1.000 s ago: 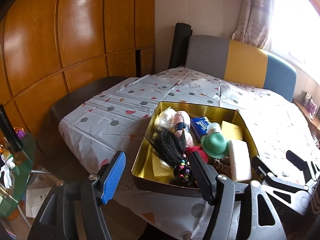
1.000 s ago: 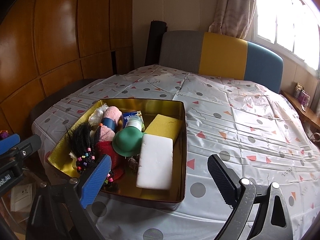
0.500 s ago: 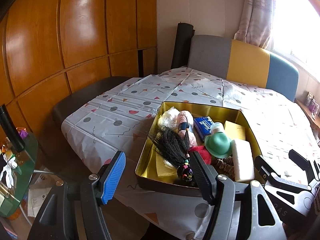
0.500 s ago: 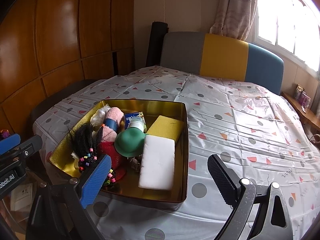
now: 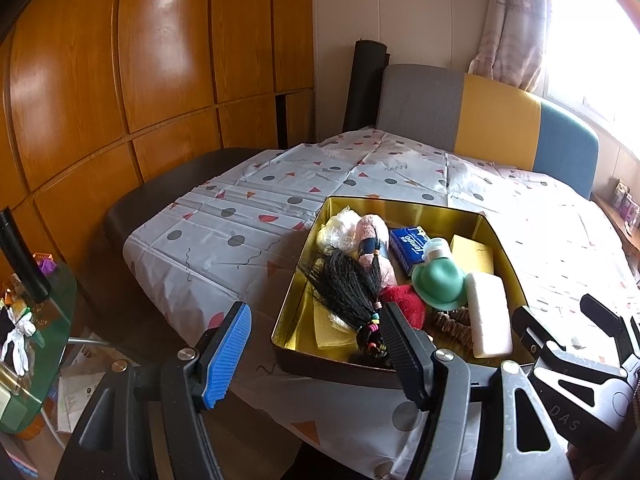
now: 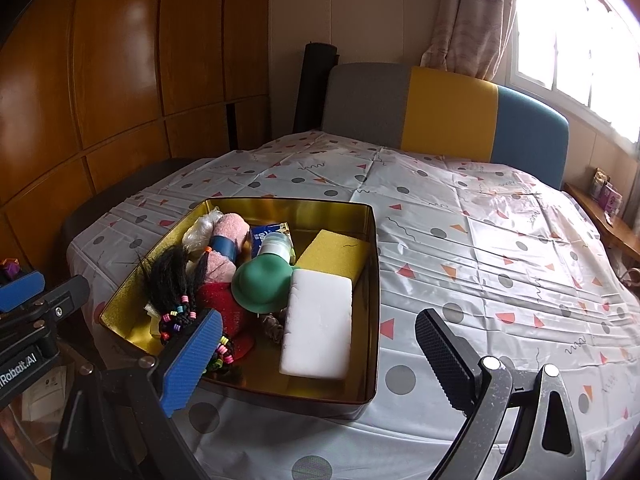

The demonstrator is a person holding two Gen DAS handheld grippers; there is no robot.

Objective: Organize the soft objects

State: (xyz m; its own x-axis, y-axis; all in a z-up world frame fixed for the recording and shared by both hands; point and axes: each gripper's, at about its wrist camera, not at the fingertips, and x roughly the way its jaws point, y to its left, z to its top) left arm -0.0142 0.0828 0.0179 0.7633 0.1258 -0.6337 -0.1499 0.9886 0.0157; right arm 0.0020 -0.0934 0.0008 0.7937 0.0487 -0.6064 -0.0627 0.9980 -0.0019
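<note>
Taking the gold tin tray (image 6: 372,280) on the patterned tablecloth (image 6: 500,240) as the landmark and reading from its left side to its right

The left gripper (image 5: 316,354) hangs off the tray's near left corner, its jaws spread with nothing between them, its blue pad (image 5: 226,356) out over the table edge and its black pad (image 5: 404,354) in front of the tray's near wall

Inside the tray, along the left wall, a black wig with coloured beads (image 6: 170,276) lies over a yellow cloth (image 5: 330,326). At the far left corner sits a crumpled clear plastic bag (image 6: 202,228), touching a pink plush roll with a blue band (image 6: 228,248). Near the front, a red fuzzy item (image 6: 220,304) lies partly under the wig's beaded end. In the middle a green hat (image 6: 262,284) rests upside against a white-capped jar (image 6: 276,244), with a blue tissue packet (image 5: 410,244) behind them by the far wall. A brown braided piece (image 5: 450,320) shows just in front of the hat. On the right side a yellow sponge (image 6: 332,254) lies toward the far wall and a white foam block (image 6: 318,328) lies in front of it, touching it

The right gripper (image 6: 320,354) hovers before the tray's near wall, jaws spread wide and empty, its blue pad (image 6: 192,360) over the near left corner and its black pad (image 6: 440,354) just right of the tray, above the cloth
</note>
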